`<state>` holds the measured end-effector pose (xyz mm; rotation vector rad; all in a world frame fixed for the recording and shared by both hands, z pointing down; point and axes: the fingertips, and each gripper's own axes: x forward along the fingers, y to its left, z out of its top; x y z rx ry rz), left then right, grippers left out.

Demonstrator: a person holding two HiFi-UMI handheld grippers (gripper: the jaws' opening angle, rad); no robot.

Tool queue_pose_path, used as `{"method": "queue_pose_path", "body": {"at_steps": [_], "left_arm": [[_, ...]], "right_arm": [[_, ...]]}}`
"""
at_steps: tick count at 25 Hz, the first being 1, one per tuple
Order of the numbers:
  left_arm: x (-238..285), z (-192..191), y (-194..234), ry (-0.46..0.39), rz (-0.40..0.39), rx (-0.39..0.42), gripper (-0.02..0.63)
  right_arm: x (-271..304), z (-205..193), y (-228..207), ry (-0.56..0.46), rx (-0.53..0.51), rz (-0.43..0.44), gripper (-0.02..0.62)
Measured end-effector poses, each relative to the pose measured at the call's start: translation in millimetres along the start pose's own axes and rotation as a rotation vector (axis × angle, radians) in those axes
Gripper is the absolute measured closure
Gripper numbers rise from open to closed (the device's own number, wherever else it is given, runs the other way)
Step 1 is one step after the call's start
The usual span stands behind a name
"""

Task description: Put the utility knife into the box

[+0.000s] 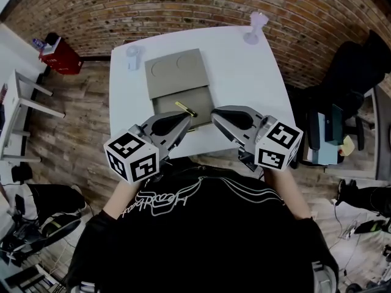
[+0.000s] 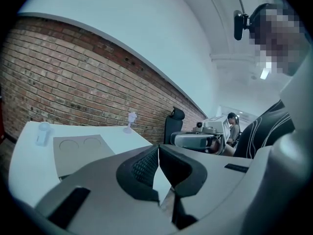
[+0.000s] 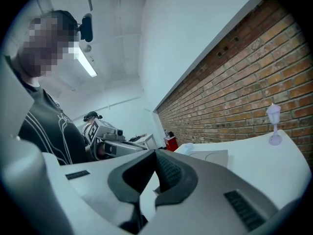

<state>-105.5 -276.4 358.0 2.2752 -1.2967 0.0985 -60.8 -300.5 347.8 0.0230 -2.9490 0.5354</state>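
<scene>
Head view alone shows the utility knife [image 1: 186, 109] lying in the box [image 1: 201, 99]

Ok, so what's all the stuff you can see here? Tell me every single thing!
table: one, white, in front of the person
box: one, grey-brown, open on the table, lid lying flat on the far side
utility knife: one, yellow, lying in the box's near half
cup: one, pale see-through, table's far left corner
goblet: one, pale see-through, table's far right edge
bin: one, red, on the floor by the brick wall, left
chair: one, black, right of the table
left gripper: one, grey, shut and empty, near the box's front
right gripper: one, grey, shut and empty, beside the left one
</scene>
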Motion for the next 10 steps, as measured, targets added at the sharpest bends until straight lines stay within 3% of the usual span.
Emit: {"method": "queue_pose_path", "body": {"at_steps": [10], "left_arm": [[11.8, -17.0, 12.3, 0.027, 0.007, -0.023, 0.575]], "right_arm": [[2.4, -22.3, -15.4, 0.038, 0.018, -0.012, 0.594]]}}
